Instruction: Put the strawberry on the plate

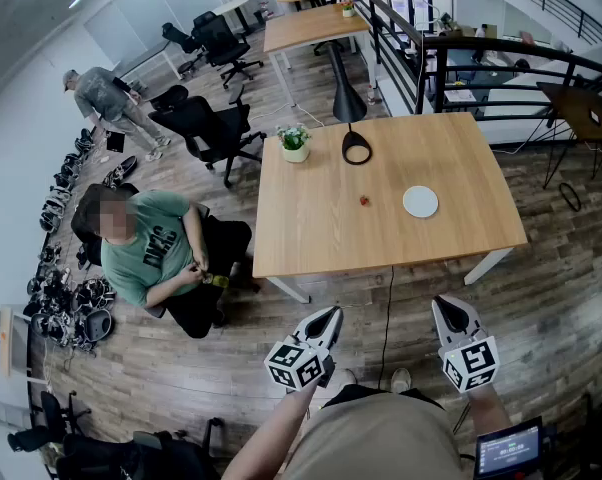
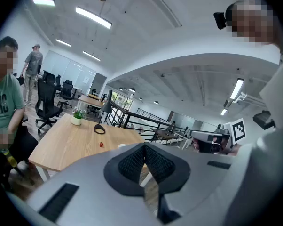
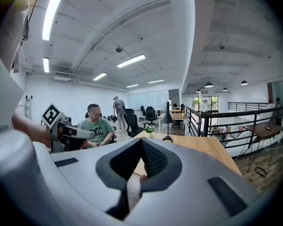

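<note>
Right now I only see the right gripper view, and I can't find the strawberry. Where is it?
Observer: The head view shows the strawberry on the table, near its middle.
Operator: And where does it go?
Observer: On the plate, which lies to the strawberry's right in that view, apart from it and bare.
Operator: What's my other hand doing?
Observer: The left tongs are shut on nothing.

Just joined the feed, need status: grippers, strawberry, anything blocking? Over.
Left gripper and right gripper shut, empty, short of the table. Strawberry on table, left of plate, not touching. Lamp and plant farther back, not blocking.
</note>
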